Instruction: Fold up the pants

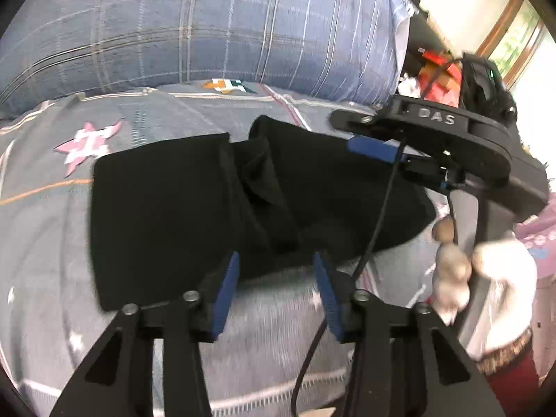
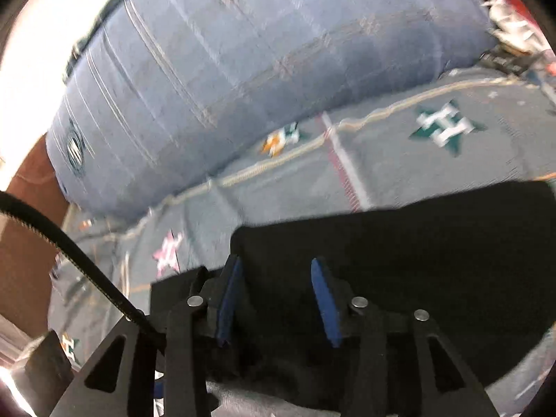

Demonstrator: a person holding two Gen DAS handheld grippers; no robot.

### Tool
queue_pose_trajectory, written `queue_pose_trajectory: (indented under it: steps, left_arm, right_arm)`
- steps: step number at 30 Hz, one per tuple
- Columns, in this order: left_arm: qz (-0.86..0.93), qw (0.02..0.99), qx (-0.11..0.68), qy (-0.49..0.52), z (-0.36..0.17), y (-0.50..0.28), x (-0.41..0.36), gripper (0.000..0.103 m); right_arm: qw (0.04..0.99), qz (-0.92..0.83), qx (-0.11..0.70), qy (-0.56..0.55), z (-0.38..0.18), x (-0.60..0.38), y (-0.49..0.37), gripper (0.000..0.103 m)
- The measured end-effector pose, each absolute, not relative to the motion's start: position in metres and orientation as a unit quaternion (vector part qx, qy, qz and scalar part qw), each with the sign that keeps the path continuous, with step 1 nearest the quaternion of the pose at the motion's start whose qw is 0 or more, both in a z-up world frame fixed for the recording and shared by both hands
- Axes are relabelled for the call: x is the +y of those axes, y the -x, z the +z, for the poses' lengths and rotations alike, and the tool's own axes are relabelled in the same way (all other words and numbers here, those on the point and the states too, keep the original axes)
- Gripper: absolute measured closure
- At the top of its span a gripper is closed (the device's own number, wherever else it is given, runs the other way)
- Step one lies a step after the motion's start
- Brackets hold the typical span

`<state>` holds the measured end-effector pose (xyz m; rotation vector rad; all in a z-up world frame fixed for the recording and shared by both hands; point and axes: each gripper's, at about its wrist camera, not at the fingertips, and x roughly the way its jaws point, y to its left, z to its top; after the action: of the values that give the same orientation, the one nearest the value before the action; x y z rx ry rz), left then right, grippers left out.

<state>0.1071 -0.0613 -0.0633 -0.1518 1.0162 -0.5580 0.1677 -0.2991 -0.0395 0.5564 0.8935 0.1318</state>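
1. The black pants [image 1: 194, 205] lie folded on the bed [image 1: 45, 229], across the middle of your left wrist view, with a rumpled crease running down between the two dark halves.
2. In your right wrist view the same pants [image 2: 417, 260] fill the lower right of the frame, and their near edge runs under the fingers.
3. Your left hand-held gripper [image 1: 278, 288] sits at the bottom centre of its frame, jaws parted and released; the blue pads [image 1: 227, 288] stand just at the near edge of the cloth without pinching it.
4. Your right hand-held gripper [image 2: 276, 299] is likewise released: its jaws are apart above the black fabric, with nothing clamped between them.
5. That right hand-held gripper [image 1: 375, 147] also shows at the right of the left view, over the far corner of the pants, held by your gloved hand [image 1: 486, 278] (fingertips bare, dark red sleeve below).
6. The bed wears a grey sheet printed with stars, one pink [image 1: 88, 144] at the left of the left view.
7. A large blue checked pillow [image 1: 208, 31] lies along the top of both frames, behind the pants.
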Motion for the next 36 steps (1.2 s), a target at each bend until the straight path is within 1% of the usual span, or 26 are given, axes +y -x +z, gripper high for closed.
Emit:
queue_pose_trajectory:
  steps: [2,5,11,14,16,17,18,19,20,21,22,23,25,27,28,29,30,31,32,34,36]
  left_arm:
    - [-0.259,0.838,0.475,0.076,-0.059,-0.098,-0.049,0.056]
    - [-0.233,0.844,0.475,0.087,-0.059,-0.087,-0.028,0.054]
    - [-0.199,0.842,0.486,0.120,-0.064,-0.066,0.004,0.054]
    - [-0.176,0.852,0.482,0.109,-0.062,-0.054,0.018,0.054]
    - [-0.170,0.855,0.478,0.106,-0.058,-0.045,0.026,0.052]
    - [-0.167,0.858,0.475,0.105,-0.056,-0.040,0.031,0.050]
    - [-0.164,0.861,0.470,0.103,-0.053,-0.037,0.034,0.050]
    - [-0.161,0.865,0.464,0.101,-0.051,-0.033,0.037,0.048]
    - [-0.157,0.869,0.459,0.098,-0.049,-0.031,0.040,0.047]
    - [-0.152,0.873,0.453,0.096,-0.047,-0.028,0.043,0.047]
    - [-0.149,0.876,0.449,0.095,-0.046,-0.025,0.045,0.047]
    - [-0.147,0.878,0.445,0.095,-0.044,-0.022,0.047,0.047]
    - [-0.146,0.881,0.439,0.094,-0.041,-0.017,0.047,0.047]
    - [-0.144,0.886,0.433,0.085,-0.037,-0.011,0.043,0.047]
    - [-0.144,0.889,0.427,0.077,-0.033,-0.007,0.041,0.047]
    - [-0.143,0.893,0.421,0.069,-0.029,-0.003,0.039,0.047]
    - [-0.140,0.899,0.411,0.060,-0.022,0.003,0.037,0.047]
    - [-0.138,0.903,0.402,0.054,-0.017,0.008,0.036,0.046]
    - [-0.135,0.908,0.393,0.048,-0.012,0.012,0.035,0.042]
    - [-0.127,0.919,0.371,0.037,-0.002,0.022,0.035,0.038]
    - [-0.122,0.926,0.357,0.029,0.007,0.031,0.034,0.036]
  right_arm:
    - [0.866,0.081,0.408,-0.279,-0.026,-0.302,-0.158,0.056]
    - [0.847,0.142,0.408,-0.308,-0.023,-0.282,-0.157,0.055]
    - [0.766,0.257,0.434,-0.400,-0.059,-0.225,-0.172,0.055]
    - [0.765,0.236,0.446,-0.401,-0.082,-0.211,-0.178,0.055]
    - [0.800,0.151,0.445,-0.374,-0.094,-0.222,-0.179,0.055]
    - [0.812,0.101,0.442,-0.368,-0.101,-0.235,-0.177,0.073]
    - [0.809,0.088,0.432,-0.389,-0.108,-0.248,-0.173,0.083]
    - [0.803,0.080,0.431,-0.405,-0.111,-0.256,-0.169,0.089]
    - [0.802,0.066,0.424,-0.416,-0.109,-0.264,-0.158,0.083]
    - [0.812,0.044,0.417,-0.406,-0.102,-0.268,-0.145,0.074]
    - [0.829,0.034,0.401,-0.388,-0.089,-0.269,-0.126,0.059]
    - [0.838,0.038,0.389,-0.381,-0.082,-0.271,-0.115,0.050]
    - [0.858,0.038,0.367,-0.357,-0.064,-0.266,-0.079,0.045]
    - [0.876,0.029,0.349,-0.332,-0.052,-0.256,-0.045,0.044]
    - [0.888,0.015,0.337,-0.312,-0.045,-0.248,-0.024,0.040]
    - [0.897,-0.001,0.330,-0.295,-0.041,-0.242,-0.012,0.033]
    - [0.908,-0.021,0.317,-0.272,-0.037,-0.234,0.005,0.029]
    - [0.917,-0.032,0.304,-0.256,-0.035,-0.230,0.019,0.017]
    - [0.927,-0.040,0.285,-0.243,-0.033,-0.223,0.033,0.008]
    - [0.935,-0.036,0.258,-0.239,-0.034,-0.212,0.053,0.006]
    - [0.932,-0.018,0.276,-0.235,-0.037,-0.202,0.055,0.006]
